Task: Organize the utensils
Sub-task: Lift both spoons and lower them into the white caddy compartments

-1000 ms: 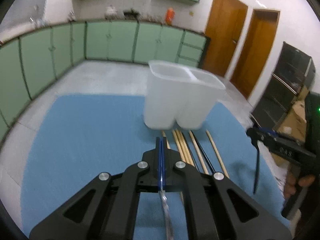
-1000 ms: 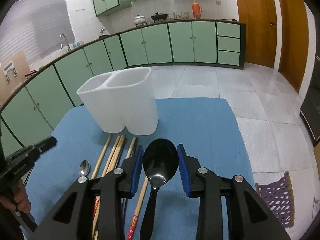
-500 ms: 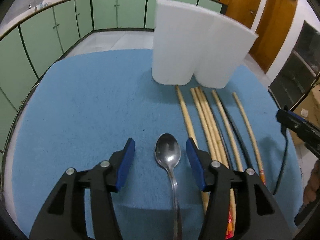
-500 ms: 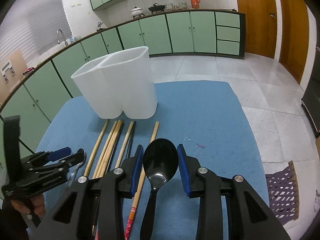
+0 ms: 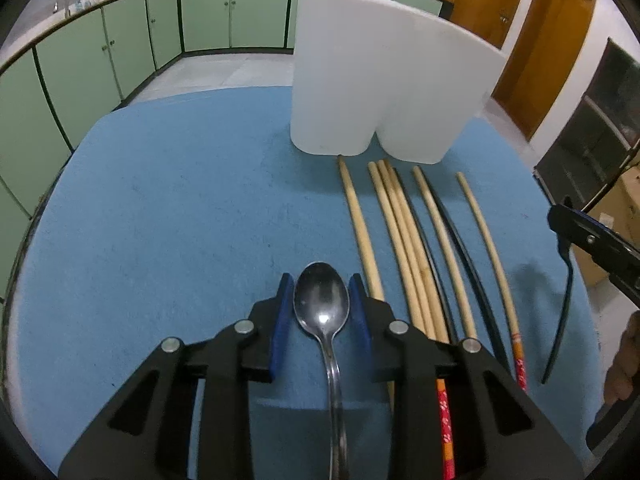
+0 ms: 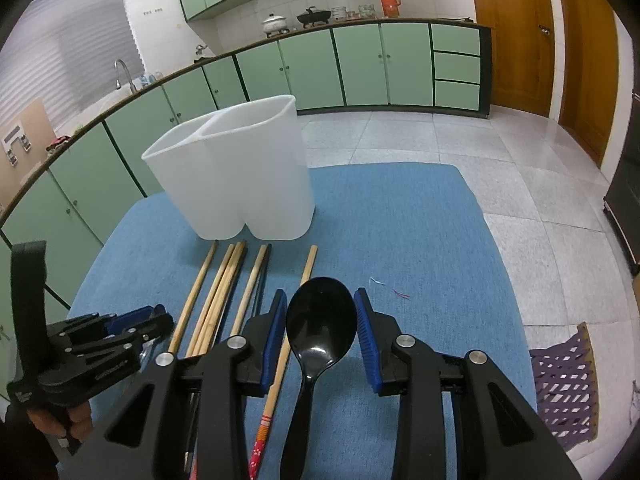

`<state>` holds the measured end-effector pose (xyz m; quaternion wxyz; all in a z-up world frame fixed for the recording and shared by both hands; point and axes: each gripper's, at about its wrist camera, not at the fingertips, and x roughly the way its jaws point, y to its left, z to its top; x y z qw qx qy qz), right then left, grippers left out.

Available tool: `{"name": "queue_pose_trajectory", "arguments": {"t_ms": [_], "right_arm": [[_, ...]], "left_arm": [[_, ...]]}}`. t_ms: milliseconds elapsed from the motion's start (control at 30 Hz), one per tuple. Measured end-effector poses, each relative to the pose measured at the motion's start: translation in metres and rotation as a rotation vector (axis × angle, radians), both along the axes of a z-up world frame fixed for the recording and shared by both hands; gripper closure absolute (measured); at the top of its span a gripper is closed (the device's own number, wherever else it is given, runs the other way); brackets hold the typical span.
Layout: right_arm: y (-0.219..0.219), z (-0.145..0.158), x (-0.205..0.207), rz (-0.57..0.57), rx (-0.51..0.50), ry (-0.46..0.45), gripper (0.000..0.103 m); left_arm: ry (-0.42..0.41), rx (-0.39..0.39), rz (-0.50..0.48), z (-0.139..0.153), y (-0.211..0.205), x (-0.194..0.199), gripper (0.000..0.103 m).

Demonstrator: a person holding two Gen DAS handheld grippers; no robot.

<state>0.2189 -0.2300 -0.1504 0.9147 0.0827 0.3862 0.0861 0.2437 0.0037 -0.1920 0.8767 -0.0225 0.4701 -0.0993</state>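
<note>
The left gripper (image 5: pixel 322 308), shut and raised a second ago, is now lowered over the blue mat (image 5: pixel 180 200), its blue-padded jaws closing around the bowl of the small steel spoon (image 5: pixel 322 304), a slight gap apparently left each side. The right gripper (image 6: pixel 321 322) is kept clamped on the black plastic spoon (image 6: pixel 320 324). A pickup for the white two-compartment plastic holder (image 5: pixel 384 80) is judged under way; the wooden chopsticks (image 5: pixel 400 240) remain beside it.

Metal spoon (image 5: pixel 322 306): polished, glossy, specular spot in bowl. Black spoon (image 6: pixel 320 326): smooth glossy plastic. Chopsticks (image 5: pixel 400 232): pale matt wood, some black. Utensil holder (image 6: pixel 240 180): translucent white plastic, matt. Tabletop (image 5: pixel 180 208) cover: blue cloth, napped, matt. Gripper pads (image 6: pixel 366 340): ribbed blue; gripper bodies matt black plastic.
</note>
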Motion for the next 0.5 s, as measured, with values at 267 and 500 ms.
{"name": "queue_pose_trajectory", "arguments": {"t_ms": [267, 500], "right_arm": [[-0.001, 0.015, -0.008, 0.026, 0.015, -0.07, 0.069], [0.0, 0.039, -0.013, 0.054, 0.041, -0.172, 0.069]], "left_arm": [[-0.175, -0.106, -0.009, 0.021, 0.022, -0.044, 0.076], [-0.338, -0.179, 0.013, 0.062, 0.04, -0.064, 0.076]]}}
